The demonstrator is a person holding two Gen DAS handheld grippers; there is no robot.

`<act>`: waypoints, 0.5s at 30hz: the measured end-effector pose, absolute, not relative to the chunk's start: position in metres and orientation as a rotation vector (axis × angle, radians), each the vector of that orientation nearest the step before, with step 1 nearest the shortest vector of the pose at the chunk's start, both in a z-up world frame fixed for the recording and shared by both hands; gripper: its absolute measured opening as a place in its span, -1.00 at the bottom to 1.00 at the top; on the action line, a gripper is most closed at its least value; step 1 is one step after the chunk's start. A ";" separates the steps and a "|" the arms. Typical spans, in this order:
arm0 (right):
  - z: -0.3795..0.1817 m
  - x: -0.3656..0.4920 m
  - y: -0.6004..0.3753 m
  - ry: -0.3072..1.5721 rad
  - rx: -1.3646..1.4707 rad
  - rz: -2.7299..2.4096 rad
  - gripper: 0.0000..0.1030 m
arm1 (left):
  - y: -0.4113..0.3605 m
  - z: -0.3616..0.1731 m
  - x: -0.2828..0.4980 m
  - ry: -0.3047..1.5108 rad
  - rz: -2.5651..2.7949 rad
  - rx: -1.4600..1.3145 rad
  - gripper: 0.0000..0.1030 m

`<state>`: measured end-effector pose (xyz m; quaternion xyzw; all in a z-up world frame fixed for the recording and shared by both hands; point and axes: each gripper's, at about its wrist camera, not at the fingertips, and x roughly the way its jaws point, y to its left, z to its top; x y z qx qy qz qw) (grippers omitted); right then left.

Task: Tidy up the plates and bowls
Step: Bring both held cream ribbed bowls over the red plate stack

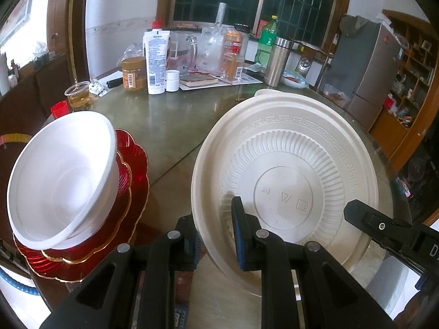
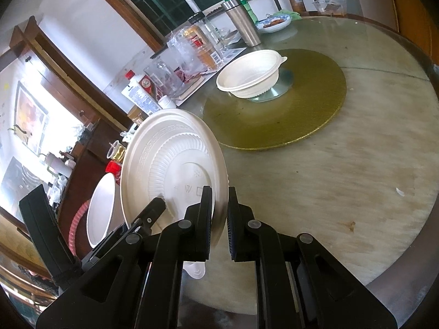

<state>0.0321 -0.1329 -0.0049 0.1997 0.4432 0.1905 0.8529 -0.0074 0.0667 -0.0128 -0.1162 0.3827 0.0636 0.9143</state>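
A cream disposable plate (image 1: 288, 170) is held tilted on edge above the table, underside toward the left wrist view. My left gripper (image 1: 216, 224) is shut on its lower left rim. My right gripper (image 2: 219, 213) straddles the same plate (image 2: 170, 164) at its rim, with a gap beside the right finger. Its finger (image 1: 365, 216) shows behind the plate's right edge. A white bowl (image 1: 63, 181) sits on stacked red gold-rimmed plates (image 1: 120, 219) at the left. A second cream bowl (image 2: 252, 74) sits on the gold turntable (image 2: 301, 115).
The round marble table (image 2: 356, 178) holds clutter at the far side: a steel flask (image 1: 277, 60), green bottle (image 1: 267, 38), lotion tube (image 1: 156, 60), jars, a cup of tea (image 1: 78, 94) and a small blue dish (image 2: 274, 23). A fridge (image 1: 367, 63) stands at right.
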 end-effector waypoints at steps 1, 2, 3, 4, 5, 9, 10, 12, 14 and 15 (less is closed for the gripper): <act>-0.005 0.032 -0.132 0.933 0.417 0.398 -0.82 | 0.067 -0.013 -0.007 0.788 0.129 -0.243 -0.64; -0.005 0.033 -0.130 0.934 0.414 0.394 -0.82 | 0.069 -0.014 -0.007 0.790 0.126 -0.248 -0.64; -0.005 0.033 -0.129 0.936 0.411 0.391 -0.82 | 0.070 -0.015 -0.006 0.792 0.123 -0.252 -0.64; -0.004 0.034 -0.127 0.937 0.406 0.387 -0.82 | 0.071 -0.016 -0.006 0.793 0.120 -0.256 -0.64; -0.004 0.034 -0.126 0.938 0.400 0.383 -0.82 | 0.072 -0.016 -0.006 0.794 0.116 -0.261 -0.64; -0.002 0.036 -0.119 0.941 0.379 0.368 -0.82 | 0.078 -0.017 -0.005 0.793 0.103 -0.281 -0.64; -0.001 0.036 -0.116 0.940 0.370 0.363 -0.82 | 0.080 -0.017 -0.004 0.792 0.099 -0.286 -0.64; 0.001 0.035 -0.113 0.939 0.360 0.355 -0.82 | 0.083 -0.016 -0.003 0.790 0.091 -0.288 -0.64; 0.004 0.034 -0.110 0.938 0.352 0.345 -0.82 | 0.086 -0.016 -0.001 0.790 0.082 -0.292 -0.64; 0.005 0.034 -0.108 0.937 0.349 0.339 -0.82 | 0.088 -0.016 -0.001 0.788 0.074 -0.295 -0.64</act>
